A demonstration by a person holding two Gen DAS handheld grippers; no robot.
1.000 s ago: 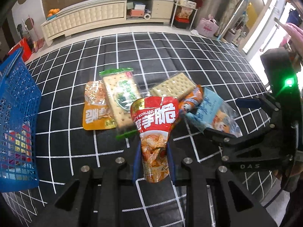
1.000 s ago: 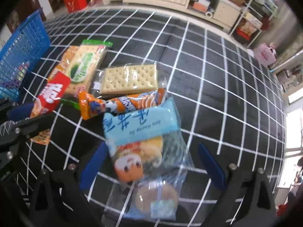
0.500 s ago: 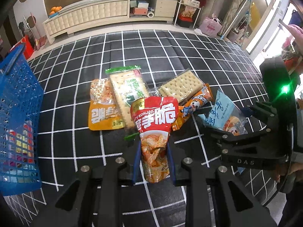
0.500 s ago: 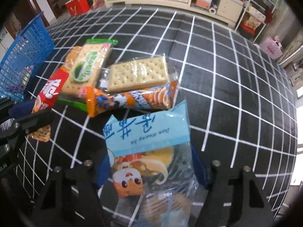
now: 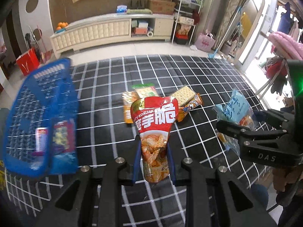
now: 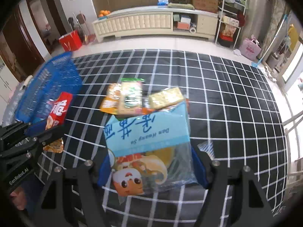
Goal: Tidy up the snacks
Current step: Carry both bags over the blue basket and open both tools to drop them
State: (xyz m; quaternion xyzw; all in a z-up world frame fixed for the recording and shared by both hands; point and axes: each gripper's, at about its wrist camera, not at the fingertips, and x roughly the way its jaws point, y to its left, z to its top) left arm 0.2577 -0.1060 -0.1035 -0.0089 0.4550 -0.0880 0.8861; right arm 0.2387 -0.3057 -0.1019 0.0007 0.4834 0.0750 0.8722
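Observation:
My left gripper [image 5: 153,162] is shut on a red konjac snack pouch [image 5: 155,121] and holds it above the black grid cloth. My right gripper [image 6: 151,167] is shut on a clear bag with a light blue label [image 6: 149,132], lifted off the cloth; it also shows at the right of the left wrist view [image 5: 235,111]. The red pouch shows at the left of the right wrist view [image 6: 58,113]. A blue basket [image 5: 39,113] with some packets inside stands at the left. An orange packet [image 6: 110,100], a green-label cracker pack [image 6: 131,96] and a clear cracker pack [image 6: 165,97] lie mid-cloth.
An orange stick packet [image 5: 189,106] lies beside the crackers. A cream low cabinet [image 6: 155,23] runs along the far wall, with a red bag [image 6: 70,40] and a pink bag [image 6: 250,48] on the floor. The black grid cloth [image 6: 227,98] stretches to the right.
Both grippers have risen with their snacks. The right gripper closed on the blue-label bag and lifted it off the cloth. The views tilted up and the basket now looks nearer.

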